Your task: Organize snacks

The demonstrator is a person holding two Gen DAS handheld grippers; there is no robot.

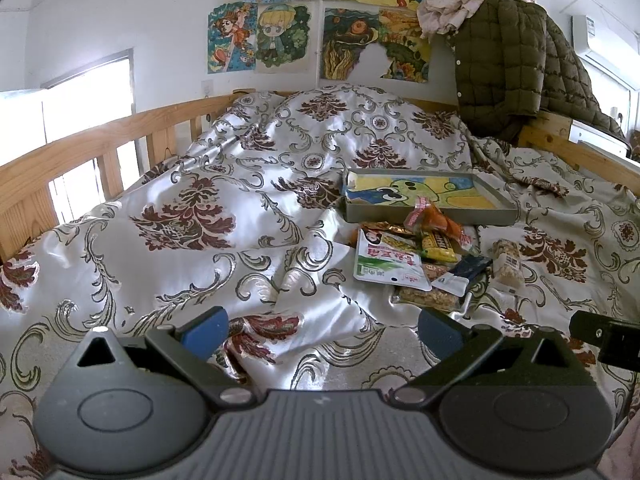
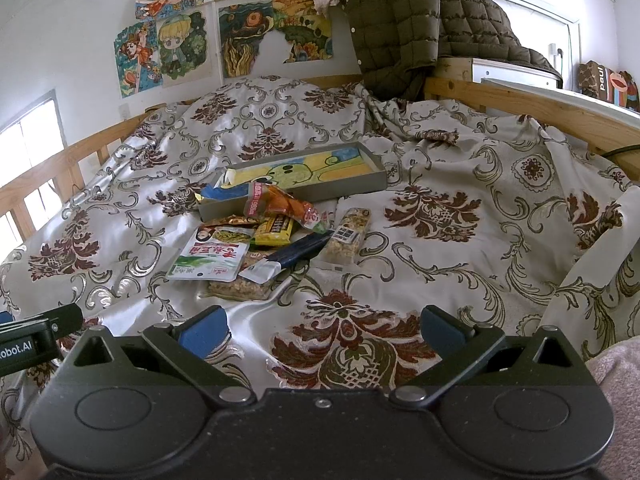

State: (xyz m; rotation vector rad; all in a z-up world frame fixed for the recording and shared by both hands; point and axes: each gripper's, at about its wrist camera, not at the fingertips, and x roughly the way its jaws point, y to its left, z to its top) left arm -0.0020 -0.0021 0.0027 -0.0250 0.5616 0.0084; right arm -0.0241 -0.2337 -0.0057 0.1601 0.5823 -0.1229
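Hovering grippers (image 1: 322, 334), apparently empty-jawed.

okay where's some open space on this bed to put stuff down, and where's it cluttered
Free: the bedspread between the wooden rail and the snack pile, and right of the granola bar. The grey tray is nearly bare. Crowded: the pile at the tray's front edge.

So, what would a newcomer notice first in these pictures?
First the heap of snack packets in the middle of the patterned bedspread, just in front of a shallow grey tray with a cartoon drawing inside. Then the colourful drawings on the wall above the bed, with an olive quilted jacket hanging beside them.
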